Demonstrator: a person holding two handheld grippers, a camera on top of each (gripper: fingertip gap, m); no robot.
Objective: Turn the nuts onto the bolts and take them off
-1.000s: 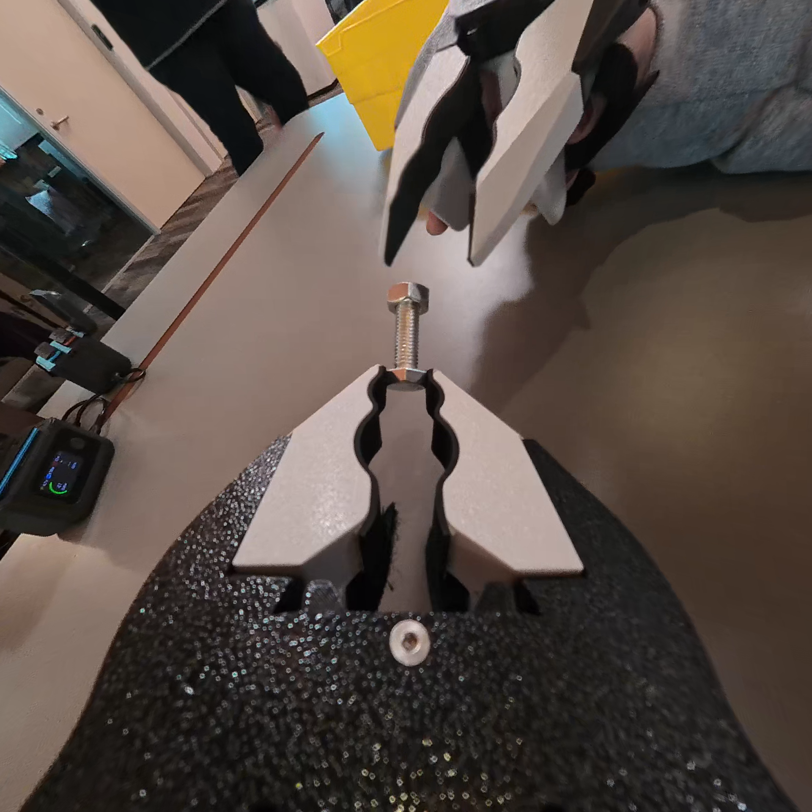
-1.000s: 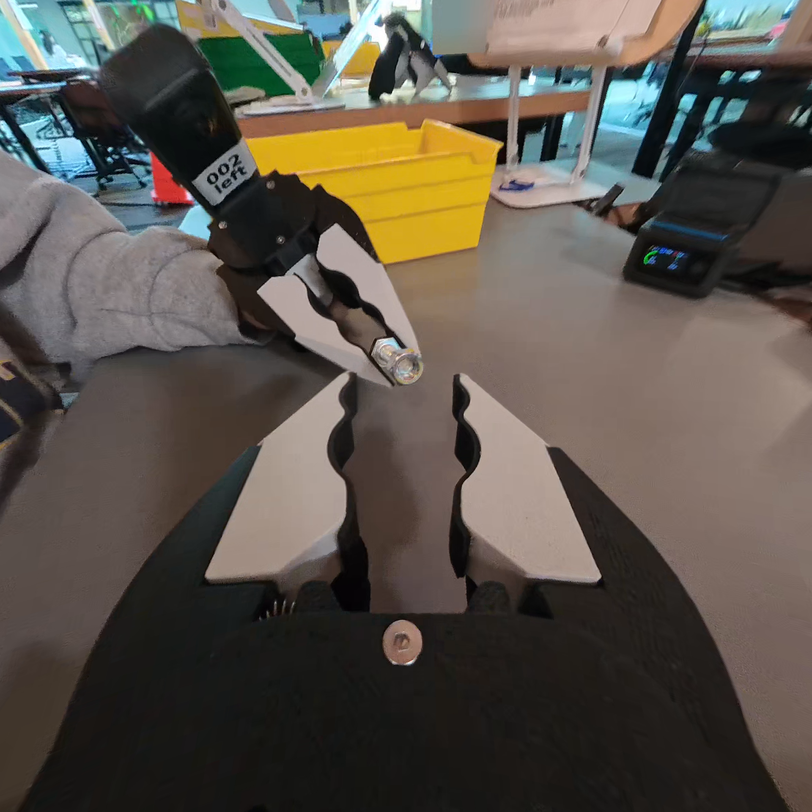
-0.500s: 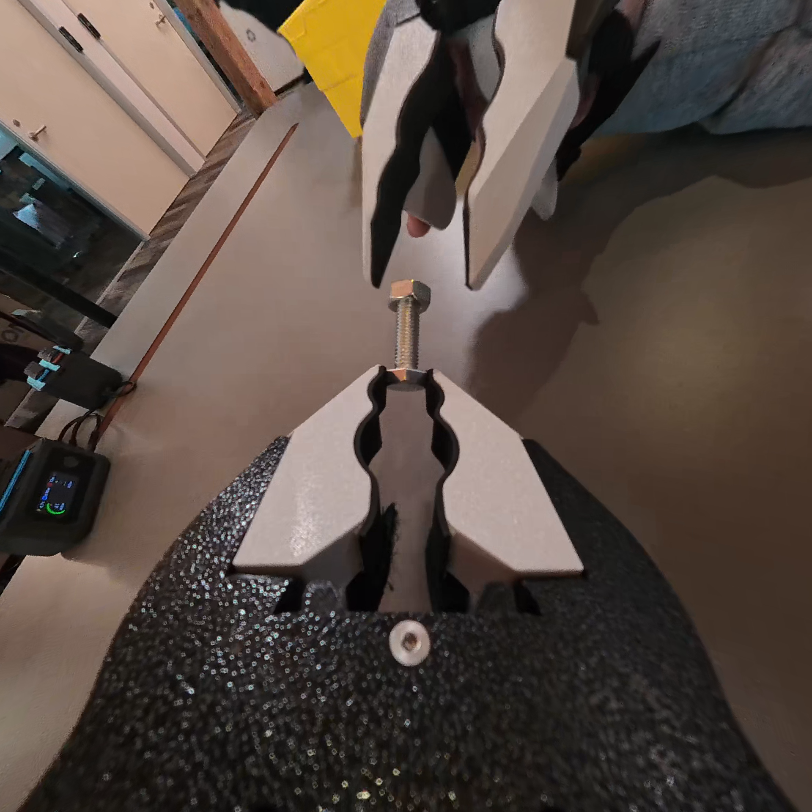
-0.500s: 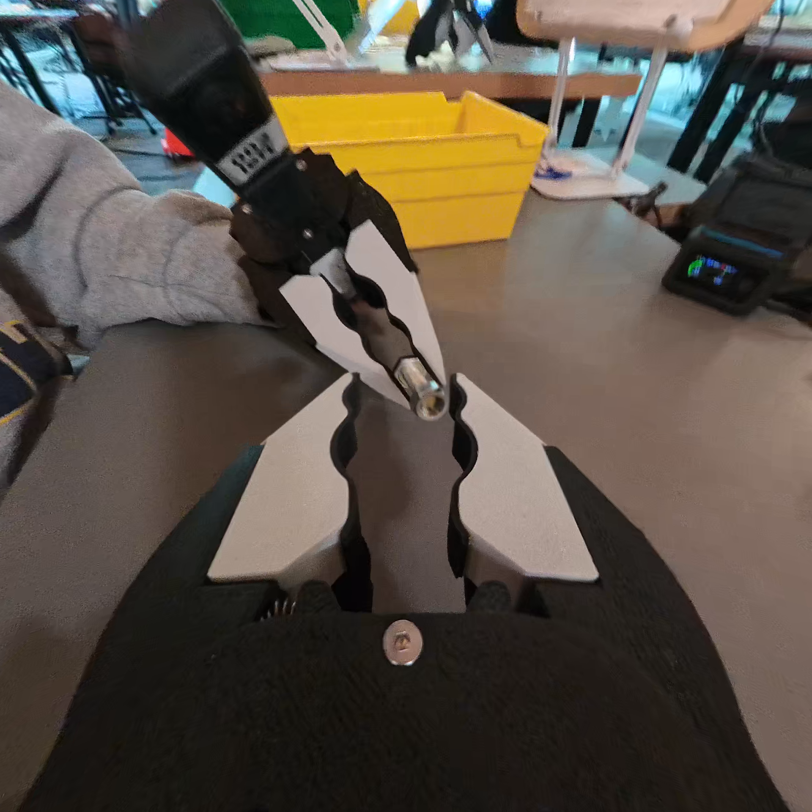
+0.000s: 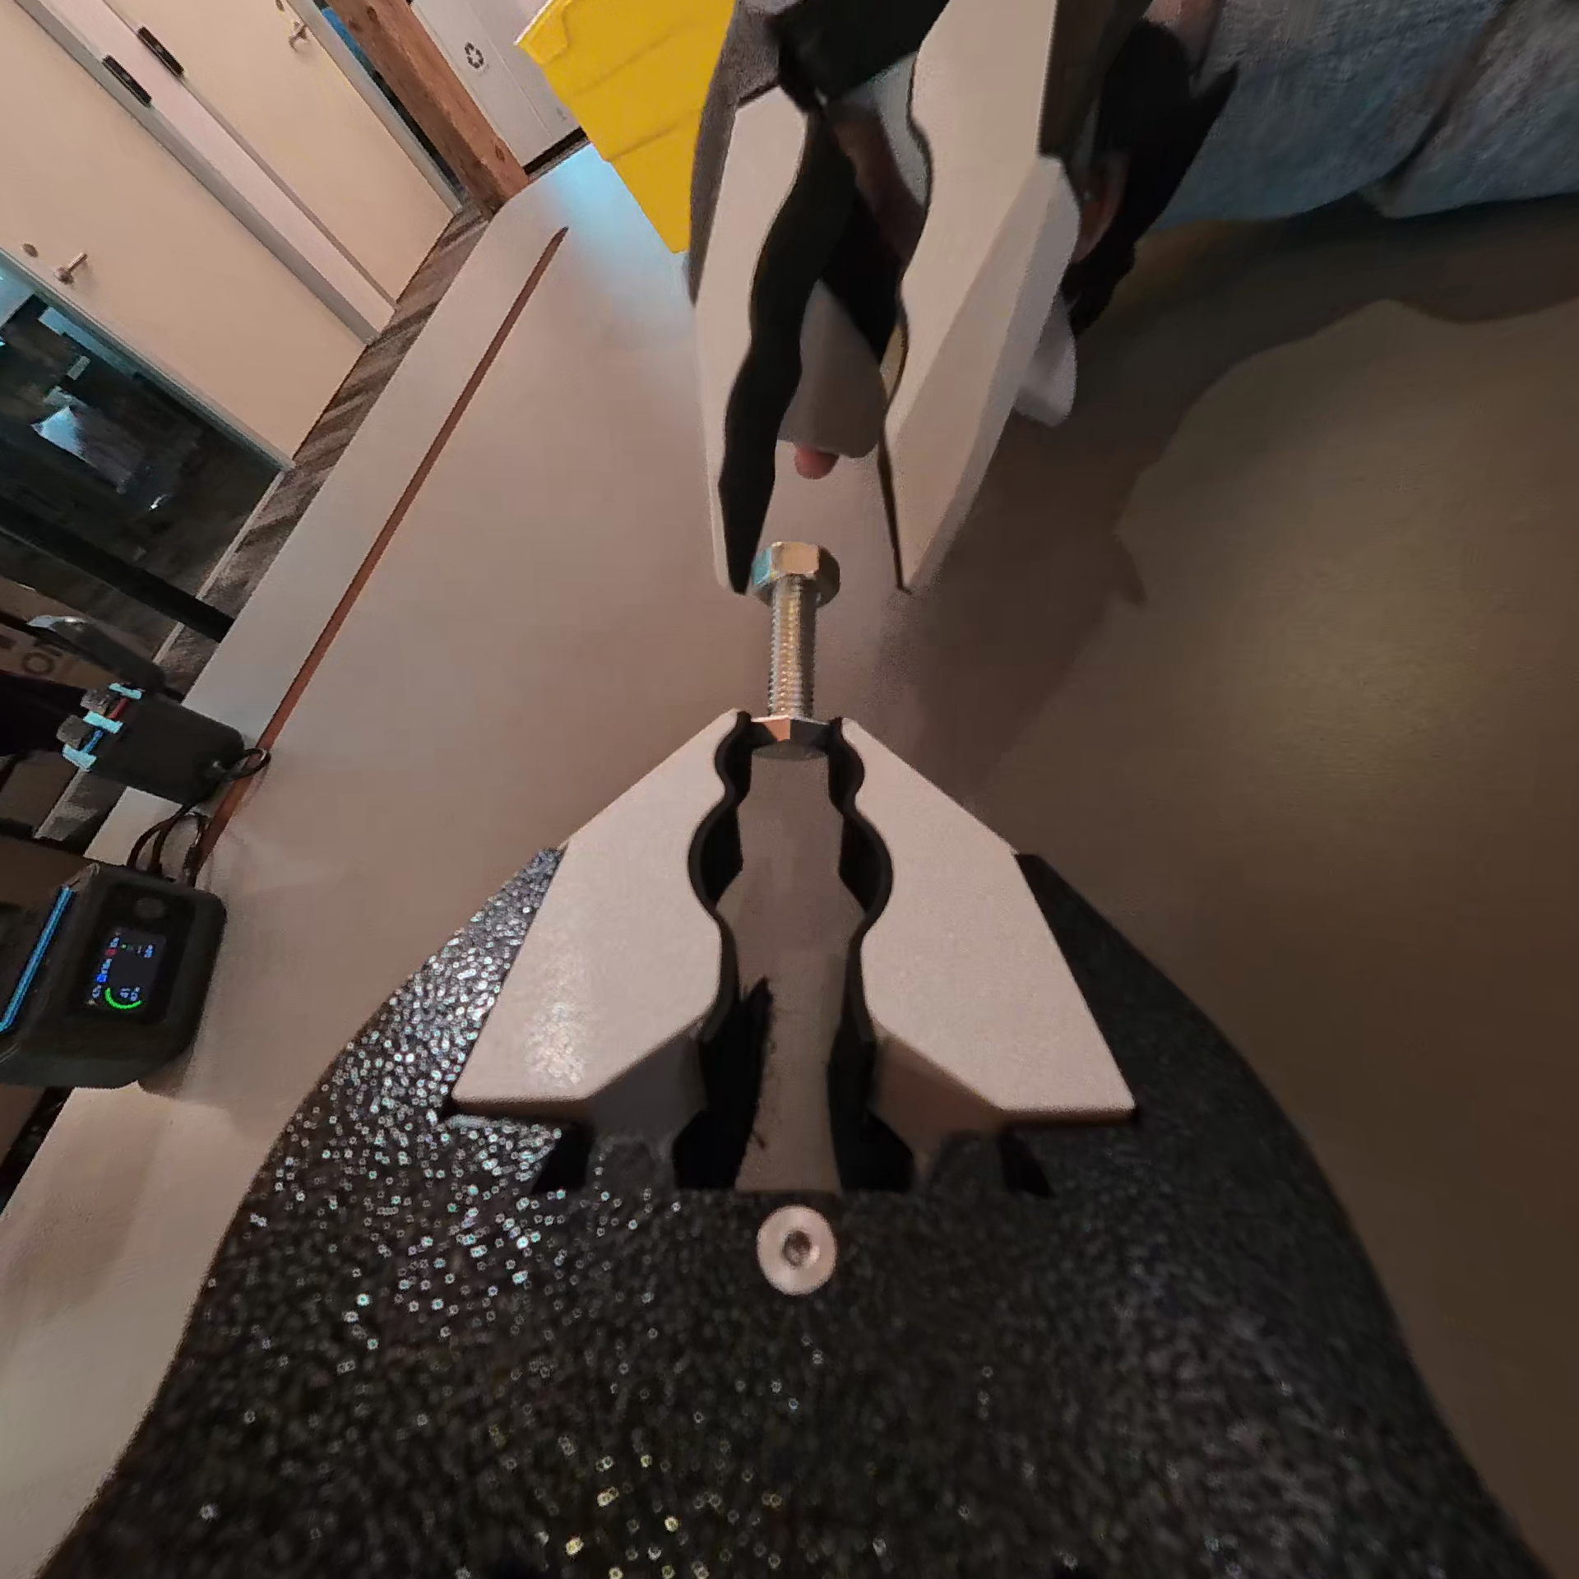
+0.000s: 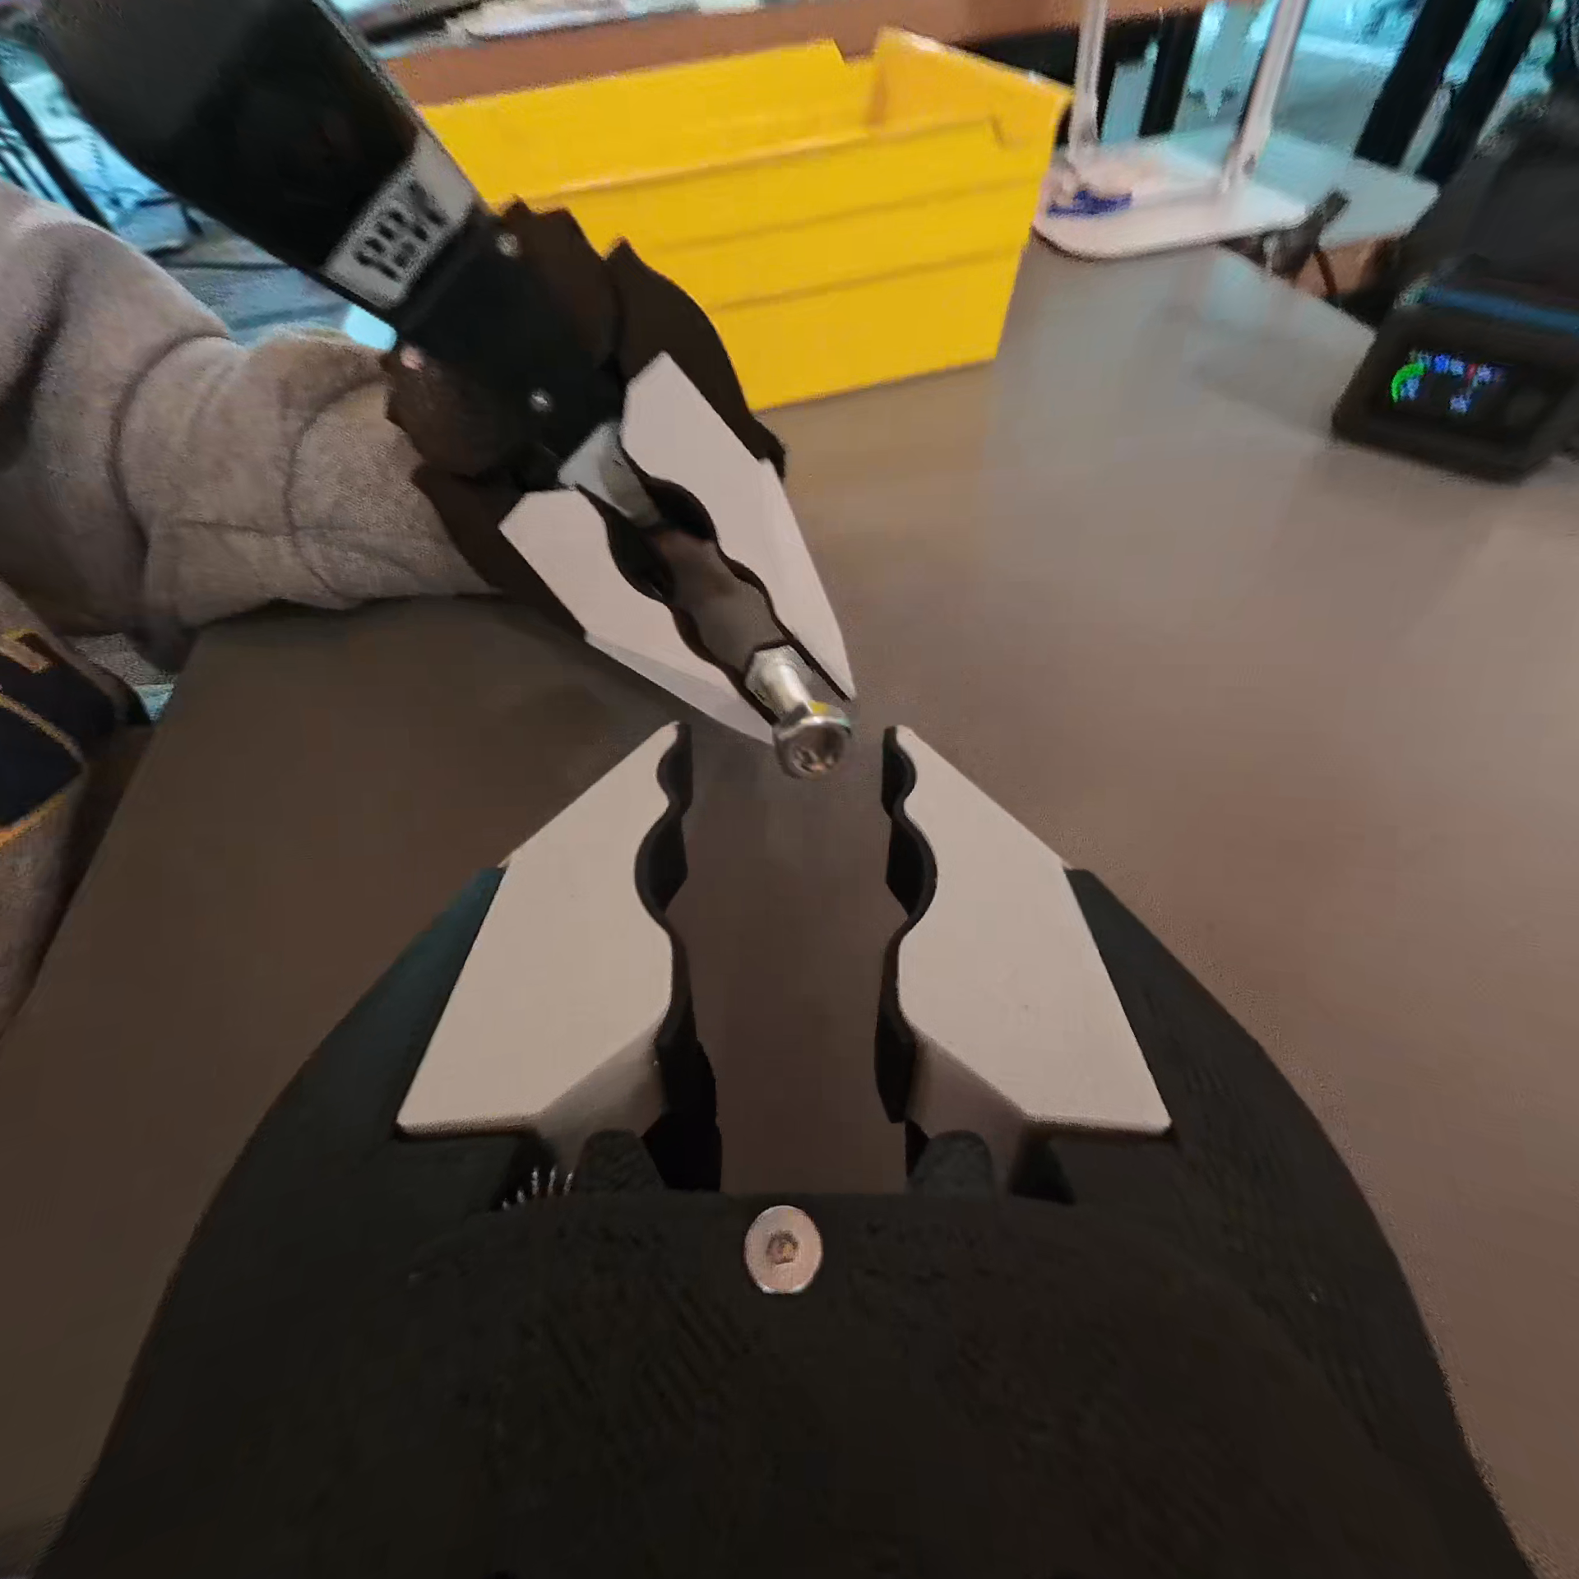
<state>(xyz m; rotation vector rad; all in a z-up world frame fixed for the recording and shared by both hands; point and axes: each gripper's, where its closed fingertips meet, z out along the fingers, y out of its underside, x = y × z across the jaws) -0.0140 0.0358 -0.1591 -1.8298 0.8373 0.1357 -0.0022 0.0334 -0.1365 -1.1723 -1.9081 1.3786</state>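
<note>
Bolt [image 5: 793, 649] head-first toward right tool [image 6: 786, 752]

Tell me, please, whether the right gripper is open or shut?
Open: the right gripper shows a wide gap between its fingers, with the bolt head at that gap, not yet gripped.

We list a grey-brown worktop [image 6: 1196, 683], bare over most of its surface. A yellow plastic bin [image 6: 812, 239] stands on it at the far side. We note a small black device with a lit colour screen [image 6: 1452, 402] near the worktop's edge; the left wrist view shows its like [image 5: 111, 983] with cables beside it. A white stand with a flat base [image 6: 1179, 205] sits behind the bin. Cream cabinet doors [image 5: 214, 154] and a wooden post [image 5: 427, 94] line the room. A grey sleeve [image 6: 171, 478] rests on the worktop.
</note>
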